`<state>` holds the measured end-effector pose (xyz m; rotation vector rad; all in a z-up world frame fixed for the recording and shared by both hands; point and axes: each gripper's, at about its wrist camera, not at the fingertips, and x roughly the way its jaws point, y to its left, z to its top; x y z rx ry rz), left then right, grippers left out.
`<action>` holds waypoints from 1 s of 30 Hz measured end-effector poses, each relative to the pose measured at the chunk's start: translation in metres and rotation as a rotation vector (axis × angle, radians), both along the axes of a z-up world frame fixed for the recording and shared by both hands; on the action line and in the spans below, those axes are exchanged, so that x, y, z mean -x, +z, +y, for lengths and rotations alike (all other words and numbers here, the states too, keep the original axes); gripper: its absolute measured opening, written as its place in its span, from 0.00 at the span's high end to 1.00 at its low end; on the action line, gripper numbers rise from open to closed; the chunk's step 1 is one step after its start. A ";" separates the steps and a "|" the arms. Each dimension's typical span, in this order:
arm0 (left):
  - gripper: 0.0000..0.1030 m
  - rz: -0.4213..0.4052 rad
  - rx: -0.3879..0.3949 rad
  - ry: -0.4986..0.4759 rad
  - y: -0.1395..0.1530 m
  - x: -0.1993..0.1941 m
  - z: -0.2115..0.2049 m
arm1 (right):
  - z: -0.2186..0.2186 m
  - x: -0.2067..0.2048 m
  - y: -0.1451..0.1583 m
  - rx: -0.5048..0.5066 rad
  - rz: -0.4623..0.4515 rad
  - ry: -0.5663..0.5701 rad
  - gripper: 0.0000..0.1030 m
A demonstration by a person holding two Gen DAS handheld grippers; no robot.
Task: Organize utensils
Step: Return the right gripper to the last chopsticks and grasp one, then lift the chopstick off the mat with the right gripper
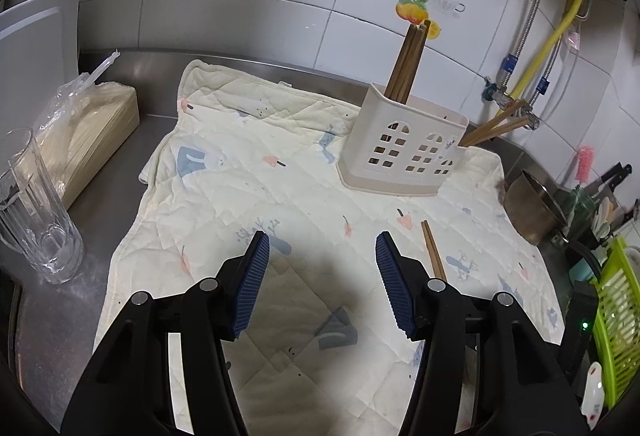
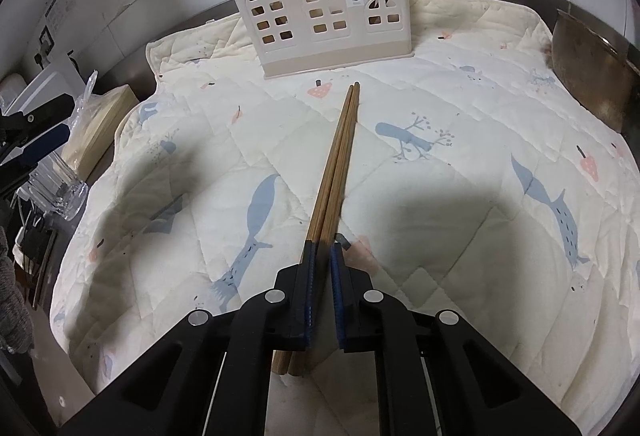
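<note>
A cream plastic utensil holder [image 1: 404,148] with window-shaped holes stands at the back of a quilted cloth [image 1: 248,204]; it also shows in the right wrist view [image 2: 320,12]. Wooden chopsticks [image 1: 408,64] stand in its left compartment and more lean out of its right end [image 1: 492,128]. My right gripper [image 2: 323,248] is shut on a pair of wooden chopsticks [image 2: 340,156] that point toward the holder, low over the cloth. Their tips show in the left wrist view [image 1: 434,252]. My left gripper [image 1: 322,240] is open and empty above the cloth.
A clear glass mug [image 1: 36,212] and a bagged bundle of disposable chopsticks [image 1: 88,132] stand left of the cloth. A metal pot [image 1: 532,208] and a green dish rack [image 1: 616,316] are on the right. The tiled wall is close behind the holder.
</note>
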<state>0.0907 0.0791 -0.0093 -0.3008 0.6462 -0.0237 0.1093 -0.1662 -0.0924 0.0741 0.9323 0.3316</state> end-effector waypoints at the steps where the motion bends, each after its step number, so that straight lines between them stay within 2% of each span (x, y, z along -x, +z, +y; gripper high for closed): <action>1: 0.46 0.001 0.001 -0.001 -0.001 0.000 0.000 | 0.000 0.000 0.000 0.000 0.001 -0.003 0.92; 13: 0.45 0.010 0.010 -0.009 -0.002 0.000 0.000 | 0.002 -0.002 -0.003 0.024 0.030 -0.001 0.92; 19: 0.45 0.015 0.016 -0.019 -0.004 0.001 -0.003 | 0.004 0.000 -0.005 0.035 0.009 -0.007 0.92; 30: 0.45 0.042 0.020 -0.041 -0.013 0.001 -0.016 | 0.017 0.007 -0.006 0.119 -0.052 -0.007 0.89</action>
